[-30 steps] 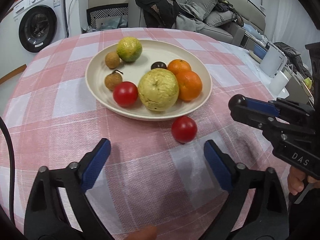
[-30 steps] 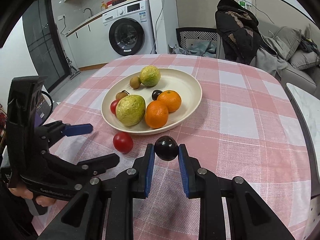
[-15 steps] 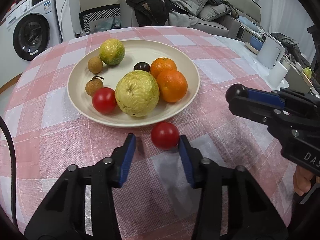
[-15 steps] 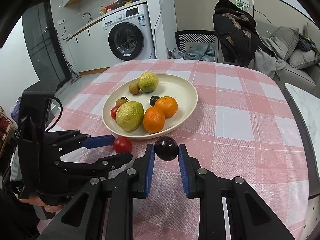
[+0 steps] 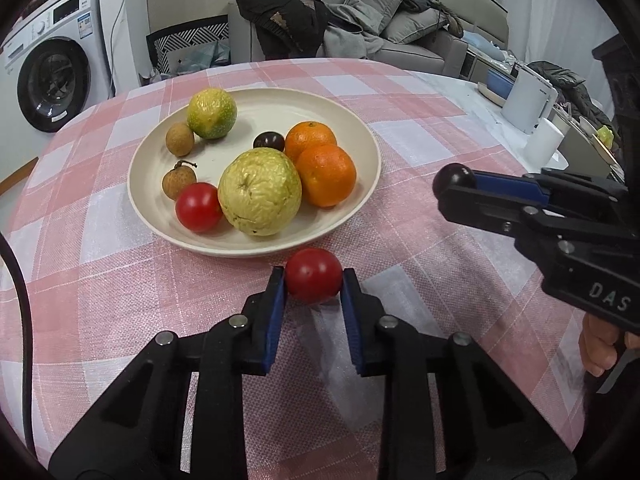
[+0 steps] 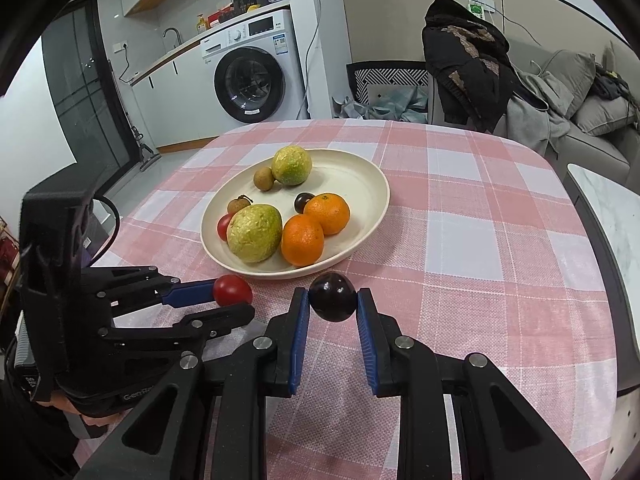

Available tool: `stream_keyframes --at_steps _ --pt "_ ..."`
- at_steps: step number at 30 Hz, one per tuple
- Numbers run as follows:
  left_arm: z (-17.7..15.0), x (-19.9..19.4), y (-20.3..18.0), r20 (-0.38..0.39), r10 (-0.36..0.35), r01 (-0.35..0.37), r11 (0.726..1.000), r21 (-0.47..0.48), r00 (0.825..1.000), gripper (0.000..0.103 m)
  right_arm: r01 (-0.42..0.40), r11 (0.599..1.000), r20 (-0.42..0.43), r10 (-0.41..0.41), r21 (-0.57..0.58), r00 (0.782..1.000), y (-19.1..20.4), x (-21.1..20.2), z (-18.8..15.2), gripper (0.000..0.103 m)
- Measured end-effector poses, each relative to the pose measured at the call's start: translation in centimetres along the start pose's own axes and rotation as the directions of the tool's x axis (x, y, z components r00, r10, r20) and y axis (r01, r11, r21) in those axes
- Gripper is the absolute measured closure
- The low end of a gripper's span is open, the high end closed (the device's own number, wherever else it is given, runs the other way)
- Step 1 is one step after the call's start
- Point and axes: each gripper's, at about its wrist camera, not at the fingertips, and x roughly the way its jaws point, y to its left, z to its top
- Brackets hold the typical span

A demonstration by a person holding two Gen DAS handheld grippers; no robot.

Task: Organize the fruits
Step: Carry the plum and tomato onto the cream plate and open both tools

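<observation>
While both grippers sit low over the pink check cloth [image 5: 100, 264], each has a fruit pinched. L gripper [image 5: 313, 285]: jaws have just been closing and now the blue pads press both sides of a red tomato [image 5: 313, 281], which sits on the cloth just in front of the plate's [image 5: 362, 128] near rim, not on it. R gripper [image 6: 333, 303]: clamped on a dark plum [image 6: 332, 297], w/ pads on either side, near the plate edge; can't tell if the plum touches the cloth. From the L cam the plum shows as a dark ball at the R gripper's tip, off to the right. On the plate: big yellow-green guava [image 5: 260, 192] in front, a 2nd tomato [image 5: 198, 207] touching its left, two oranges [image 5: 326, 174] at its right, small dark fruit [image 5: 269, 141] behind, two brown longans [image 5: 179, 179] at left, green citrus [image 5: 212, 113] at the back. Washer [image 6: 256, 80] & sofa [image 6: 580, 92] in bkgd.
</observation>
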Motion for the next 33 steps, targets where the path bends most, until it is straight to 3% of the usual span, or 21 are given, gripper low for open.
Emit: stream_keyframes --at_steps 9,21,33 --pt "-0.3 -3.1 0.0 0.081 -0.017 0.013 0.998 0.055 0.997 0.079 -0.009 1.0 0.034 0.009 0.007 0.999 0.0 -0.6 0.0 0.078" --pt "1.7 -5.9 2.2 0.165 0.002 -0.004 1.0 0.012 0.986 0.079 -0.035 0.999 0.092 0.032 0.032 0.995 -0.1 -1.0 0.5 0.078" --pt "4.9 -6.0 4.0 0.198 0.03 -0.028 1.0 -0.015 0.98 0.079 -0.029 0.999 0.14 0.023 0.034 0.99 0.2 -0.8 3.2 0.078"
